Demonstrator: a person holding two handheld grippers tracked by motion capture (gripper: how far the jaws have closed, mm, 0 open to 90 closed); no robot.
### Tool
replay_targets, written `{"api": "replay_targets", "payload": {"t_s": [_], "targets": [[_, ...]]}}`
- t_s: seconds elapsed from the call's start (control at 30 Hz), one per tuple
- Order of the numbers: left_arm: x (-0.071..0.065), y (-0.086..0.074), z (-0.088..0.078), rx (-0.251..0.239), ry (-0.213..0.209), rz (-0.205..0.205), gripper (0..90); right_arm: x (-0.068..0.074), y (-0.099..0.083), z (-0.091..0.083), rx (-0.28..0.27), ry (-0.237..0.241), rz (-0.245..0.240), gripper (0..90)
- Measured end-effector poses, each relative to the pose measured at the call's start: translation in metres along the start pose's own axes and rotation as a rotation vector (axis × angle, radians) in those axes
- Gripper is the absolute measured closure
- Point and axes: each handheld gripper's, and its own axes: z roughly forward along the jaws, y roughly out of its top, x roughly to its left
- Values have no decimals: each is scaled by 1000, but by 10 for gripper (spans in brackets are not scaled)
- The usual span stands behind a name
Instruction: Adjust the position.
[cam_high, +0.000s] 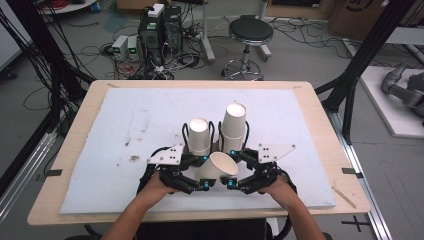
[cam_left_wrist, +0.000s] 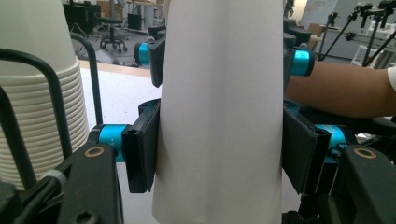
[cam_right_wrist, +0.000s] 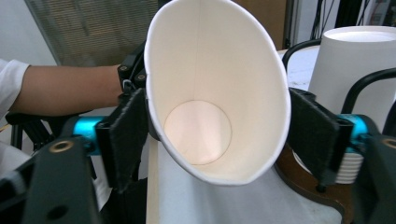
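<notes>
A single white paper cup (cam_high: 218, 167) lies tilted between both grippers, low at the middle of the board, its mouth turned toward the right. My left gripper (cam_high: 206, 172) is shut on its body; in the left gripper view both pads press the cup's side wall (cam_left_wrist: 219, 93). My right gripper (cam_high: 231, 168) is shut on it near the rim. In the right gripper view the open mouth (cam_right_wrist: 201, 126) faces the camera, squeezed into an oval between the pads (cam_right_wrist: 123, 135).
Two stacks of white cups stand in black wire holders just beyond the grippers, a shorter one (cam_high: 200, 137) and a taller one (cam_high: 234, 125). A white foam board (cam_high: 140, 110) covers the wooden table (cam_high: 320, 125). A stool (cam_high: 250, 35) and computers (cam_high: 160, 30) stand on the floor beyond.
</notes>
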Motion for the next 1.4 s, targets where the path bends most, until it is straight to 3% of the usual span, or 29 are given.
{"api": "replay_targets", "payload": {"t_s": [0.03, 0.07, 0.27, 0.4, 0.6, 0.73, 0.8, 1.03, 1.13, 1.27, 1.4], "targets": [[0, 0, 0, 2, -1, 3, 376, 0, 0, 0, 0, 0, 0, 280], [-1, -1, 2, 4, -10, 2, 376, 0, 0, -1, -4, 11, -6, 360], [-2, -1, 5, 44, 1, 9, 366, 0, 1, -2, 23, 27, -44, 402], [-4, 2, 8, 143, 67, 14, 251, 1, 1, 0, 73, 2, -56, 405], [-6, 1, 11, 197, 78, 46, 261, 1, 1, 1, 88, -1, -48, 404], [-6, 0, 13, 208, 73, 47, 306, 2, 1, 3, 98, 8, -55, 403], [-6, -1, 13, 208, 62, 58, 351, 2, 2, 3, 98, 10, -53, 403], [-6, -3, 14, 205, 38, 48, 366, 3, 2, 4, 95, 17, -49, 405], [-6, -3, 15, 164, 28, 28, 364, 3, 2, 3, 74, 25, -35, 381], [-4, -2, 11, 80, 33, -13, 359, 2, 3, 1, 8, 8, -3, 276], [-4, -3, 11, 72, 32, -11, 360, 1, 3, -1, -14, 7, 24, 266]]}}
